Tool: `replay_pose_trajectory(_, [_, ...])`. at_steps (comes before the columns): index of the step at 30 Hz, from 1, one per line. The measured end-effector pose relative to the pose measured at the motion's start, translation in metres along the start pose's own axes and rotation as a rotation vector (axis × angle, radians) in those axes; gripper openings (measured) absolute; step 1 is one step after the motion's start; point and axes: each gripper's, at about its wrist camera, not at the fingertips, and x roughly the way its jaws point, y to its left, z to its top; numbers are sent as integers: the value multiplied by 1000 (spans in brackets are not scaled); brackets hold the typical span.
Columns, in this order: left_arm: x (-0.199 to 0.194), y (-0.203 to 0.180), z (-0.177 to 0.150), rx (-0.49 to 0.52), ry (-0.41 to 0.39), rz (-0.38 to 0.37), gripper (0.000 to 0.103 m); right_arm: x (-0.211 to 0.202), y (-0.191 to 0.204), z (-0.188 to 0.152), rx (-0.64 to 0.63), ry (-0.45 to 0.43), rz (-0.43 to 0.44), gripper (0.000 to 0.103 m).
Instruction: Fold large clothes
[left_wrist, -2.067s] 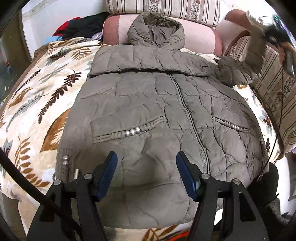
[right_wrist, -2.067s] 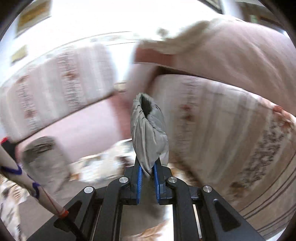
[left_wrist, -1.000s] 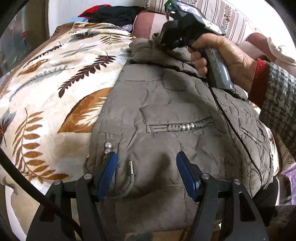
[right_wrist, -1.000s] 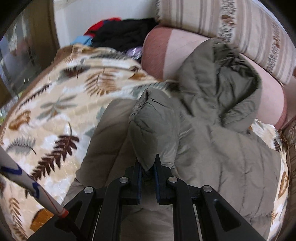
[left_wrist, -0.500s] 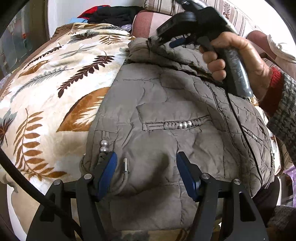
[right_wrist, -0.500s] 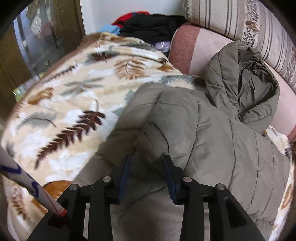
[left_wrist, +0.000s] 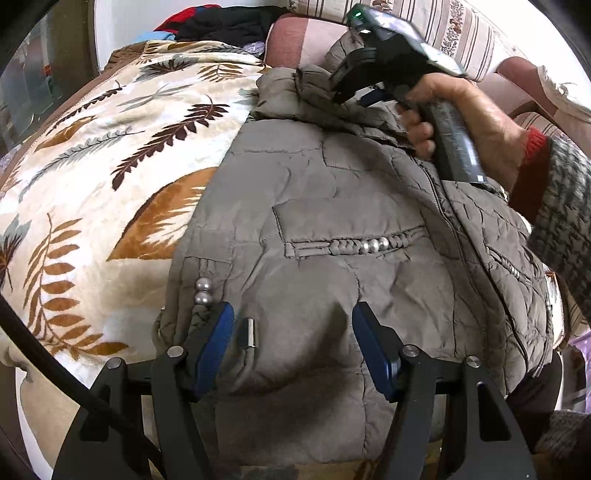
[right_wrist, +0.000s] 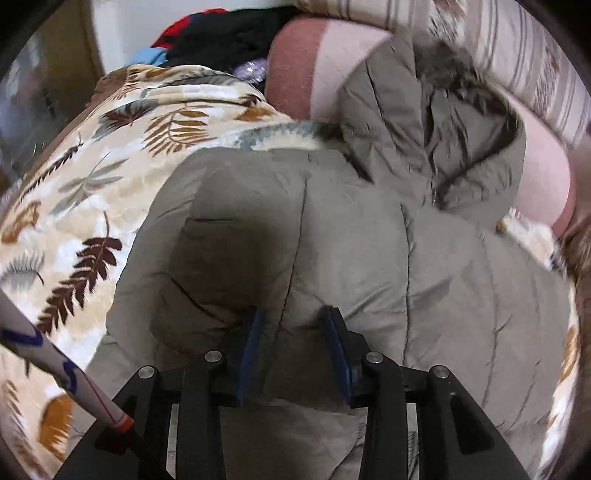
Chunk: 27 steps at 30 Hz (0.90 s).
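Your grey quilted jacket (left_wrist: 351, 229) lies lengthwise on the leaf-print blanket (left_wrist: 96, 177), hood toward the striped sofa back (right_wrist: 517, 44), hem nearest your left tool (left_wrist: 291, 343), both tools' (right_wrist: 291, 350) jaws apart.

A leaf-patterned blanket (left_wrist: 110, 155) covers the bed. Beyond its far edge lies a pink bolster (right_wrist: 306, 66) (a striped cushion (left_wrist: 450, 33) behind it), and beside the bolster a heap of dark and red clothes (left_wrist: 221, 22) against a white wall (left_wrist: 118, 26).
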Motion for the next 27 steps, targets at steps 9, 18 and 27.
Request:
replay_pose_trajectory(9, [-11,-11,-2,31,-22,43,65,-83,-52,-66,24,-123,2,62])
replay_pose_trajectory(18, [-19,-47,-9,127,-16,81,65,-105,-110,-179,58,-21,-102,62])
replay_pose_trajectory(27, [-18,-70,-7,173,7,131,65,-121,-178,-263,238,27,-121,63])
